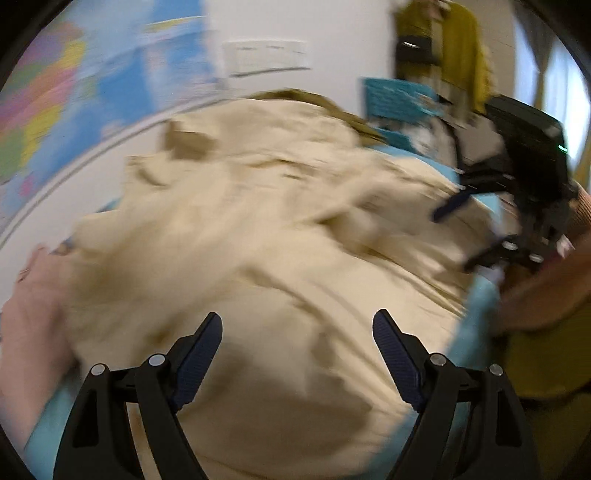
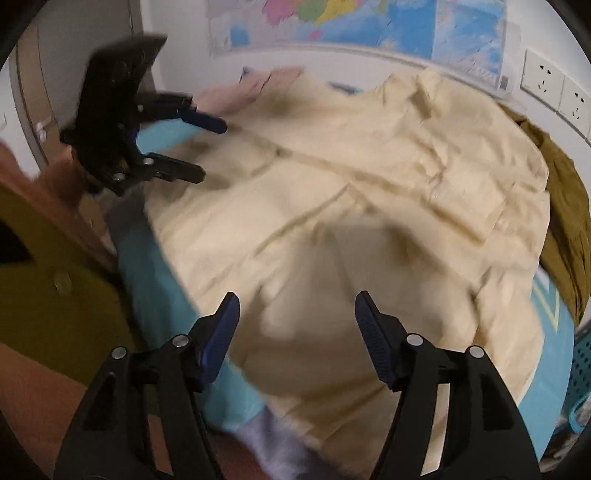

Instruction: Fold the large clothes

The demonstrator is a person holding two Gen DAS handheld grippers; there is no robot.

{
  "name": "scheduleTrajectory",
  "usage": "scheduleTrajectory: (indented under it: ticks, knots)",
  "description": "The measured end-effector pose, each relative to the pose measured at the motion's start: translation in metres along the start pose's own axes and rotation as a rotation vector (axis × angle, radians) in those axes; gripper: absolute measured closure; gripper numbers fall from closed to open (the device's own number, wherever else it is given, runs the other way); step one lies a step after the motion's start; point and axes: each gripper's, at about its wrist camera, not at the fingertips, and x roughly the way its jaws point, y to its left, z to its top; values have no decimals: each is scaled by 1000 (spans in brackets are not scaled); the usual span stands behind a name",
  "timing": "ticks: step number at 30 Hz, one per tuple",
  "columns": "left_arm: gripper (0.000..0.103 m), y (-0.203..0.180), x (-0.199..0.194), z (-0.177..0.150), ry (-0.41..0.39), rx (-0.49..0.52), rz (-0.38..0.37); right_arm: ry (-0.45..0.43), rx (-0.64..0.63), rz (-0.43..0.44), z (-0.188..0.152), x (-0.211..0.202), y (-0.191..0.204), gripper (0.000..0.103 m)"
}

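Note:
A large cream garment (image 1: 258, 229) (image 2: 332, 192) lies spread and rumpled over a light blue table top (image 1: 476, 306) (image 2: 155, 266). In the left wrist view my left gripper (image 1: 298, 319) hovers open over the cloth's near part, with nothing between its fingers. In the right wrist view my right gripper (image 2: 297, 298) also stands open above the cloth, and no fabric is pinched. Each camera catches the other tool: the right gripper (image 1: 454, 240) at the cloth's right edge, the left gripper (image 2: 211, 151) at its left edge, both with jaws apart. Both views are blurred.
A pink garment (image 1: 29, 314) (image 2: 251, 92) lies at the table's left end and an olive one (image 2: 565, 221) at the right. A wall map (image 2: 369, 22) and sockets (image 2: 554, 88) hang behind. A blue basket (image 2: 580, 365) stands beside the table. The person's mustard sleeve (image 2: 55, 295) is close.

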Motion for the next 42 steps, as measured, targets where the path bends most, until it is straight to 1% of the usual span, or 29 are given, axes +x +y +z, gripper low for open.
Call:
scheduleTrajectory:
  ticks: [1,3,4,5,7,9,10,11,12,14,15,16,17,18,19,21,23,24,26,28,30,32,35,37,38,39,40,41,42]
  knots:
    - [22,-13,3,-3,11,42,-24,-10,21,-3,-6,-2,2,39]
    - [22,-33,7,-9,28,118,-44,-23,26,-20,-12,-4,5,38]
    - [22,-46,7,-12,34,178,-50,-33,23,-32,-16,-7,9,33]
    - [22,-53,10,-13,34,216,-55,-41,24,-29,-18,-7,10,28]
    - [22,-63,12,-17,44,283,-57,-56,19,-37,-21,-8,11,28]
    - [22,-71,21,-21,77,323,-6,-62,40,-56,-22,-8,11,28]
    - [22,-74,32,-23,112,349,59,-80,59,-56,-23,-10,11,28]
    - [21,-74,39,-25,129,360,96,-91,70,-49,-20,-11,11,28]
    - [20,-70,36,-25,115,348,97,-107,76,-39,-21,-14,13,29]
    - [20,-65,31,-24,114,316,96,-130,77,-33,-25,-20,19,30]
    - [22,-64,28,-24,100,307,99,-139,80,-12,-29,-26,23,33]
    - [24,-63,24,-24,90,301,95,-150,84,8,-31,-28,25,39]
    - [28,-61,19,-23,79,287,79,-156,91,26,-33,-31,29,42]
    - [29,-56,14,-19,62,267,55,-156,92,53,-34,-32,33,49]
    - [29,-53,9,-15,42,249,41,-155,85,71,-34,-32,37,54]
    - [29,-45,-9,-3,-23,205,24,-144,64,85,-34,-30,48,57]
    - [30,-37,-17,10,-69,180,46,-137,45,54,-31,-21,58,58]
    - [30,-31,-21,19,-91,165,72,-141,45,20,-30,-17,60,58]
    - [30,-25,-21,29,-106,147,98,-149,54,-31,-25,-8,60,58]
    - [30,-16,-16,38,-110,127,114,-153,40,-108,-19,3,58,57]
    - [30,-13,-14,41,-107,111,104,-128,-9,-184,-15,19,61,57]
    - [29,-13,-12,40,-103,113,95,-95,-47,-228,-10,36,64,57]
    - [28,-14,-10,36,-91,115,97,-117,-99,-262,-1,51,67,54]
    - [28,-13,-9,33,-84,110,108,-128,-164,-314,5,57,70,48]
    - [28,-12,-9,34,-81,105,113,-128,-173,-309,7,59,69,51]
    - [28,-9,-8,34,-78,96,116,-119,-173,-272,9,60,69,59]
    - [28,-7,-9,34,-77,89,116,-110,-181,-231,10,60,70,84]
    - [28,-5,-9,34,-78,82,115,-103,-192,-225,10,60,73,98]
    - [27,-4,-10,35,-79,79,117,-92,-208,-235,9,58,77,98]
